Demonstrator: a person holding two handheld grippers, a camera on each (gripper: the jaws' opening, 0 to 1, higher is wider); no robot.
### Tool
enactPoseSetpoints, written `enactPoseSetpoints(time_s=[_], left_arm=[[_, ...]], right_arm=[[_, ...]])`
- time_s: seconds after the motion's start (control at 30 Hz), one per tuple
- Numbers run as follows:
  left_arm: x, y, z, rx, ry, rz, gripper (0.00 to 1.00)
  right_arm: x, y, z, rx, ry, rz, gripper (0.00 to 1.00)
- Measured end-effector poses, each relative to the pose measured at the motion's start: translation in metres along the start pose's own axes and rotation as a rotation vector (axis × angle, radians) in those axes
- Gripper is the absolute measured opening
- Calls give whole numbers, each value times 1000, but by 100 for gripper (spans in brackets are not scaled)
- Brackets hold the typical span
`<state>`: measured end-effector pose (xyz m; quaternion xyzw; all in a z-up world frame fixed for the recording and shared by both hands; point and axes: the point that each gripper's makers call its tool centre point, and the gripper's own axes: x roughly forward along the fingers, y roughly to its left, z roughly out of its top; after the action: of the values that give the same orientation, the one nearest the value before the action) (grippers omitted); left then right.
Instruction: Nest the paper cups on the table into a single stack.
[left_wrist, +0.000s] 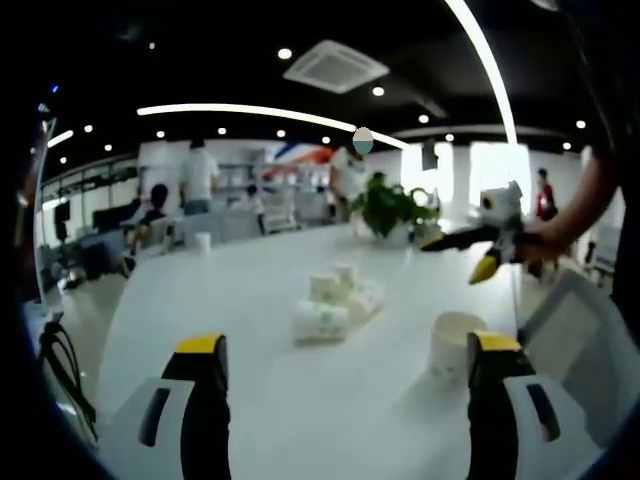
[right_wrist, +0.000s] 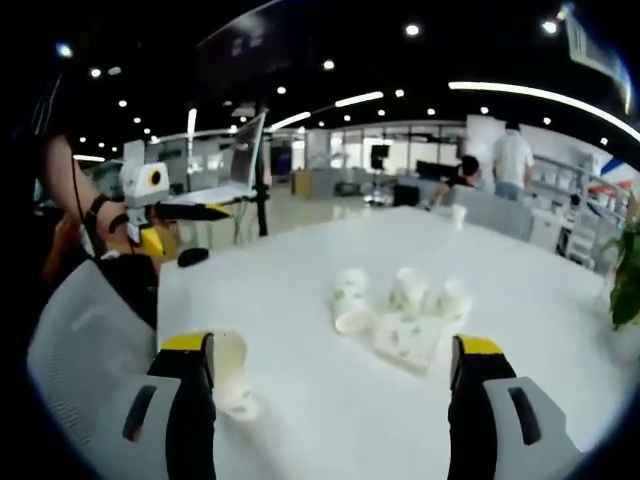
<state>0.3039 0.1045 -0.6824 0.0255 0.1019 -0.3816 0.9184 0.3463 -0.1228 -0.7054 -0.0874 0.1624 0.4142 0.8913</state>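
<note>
Paper cups (left_wrist: 335, 300), toppled mid-table (left_wrist: 250, 270), with one upright cup (left_wrist: 452, 345) apart: approach step is being judged underway, both grippers (left_wrist: 345, 370) (right_wrist: 330, 385) being held wide open and empty; a first grasp is being called for.

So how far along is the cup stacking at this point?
Barely started, by the look of it. Nothing is nested yet: the cluster of paper cups lies loose mid-table, some tipped over, and one single cup sits apart near the edge. Nothing is in hand: the left claw and right claw are both open. All the stacking is left.
</note>
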Motion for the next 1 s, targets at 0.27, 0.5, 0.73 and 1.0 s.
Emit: enactPoseSetpoints(time_s=[0.27,0.5,0.73,1.0], left_arm=[[-1,1,-1,0,2,3,98],[-3,0,-3,-7,7,6,98],[-4,1,-7,-13,13,11,98],[-7,3,-10,-18,12,21,98]], right_arm=[[9,-31,-2,1,25,-15,94],[17,-47,-7,7,46,-16,94],[27,-61,-18,34,77,-13,93],[35,-68,-26,57,103,17,88]])
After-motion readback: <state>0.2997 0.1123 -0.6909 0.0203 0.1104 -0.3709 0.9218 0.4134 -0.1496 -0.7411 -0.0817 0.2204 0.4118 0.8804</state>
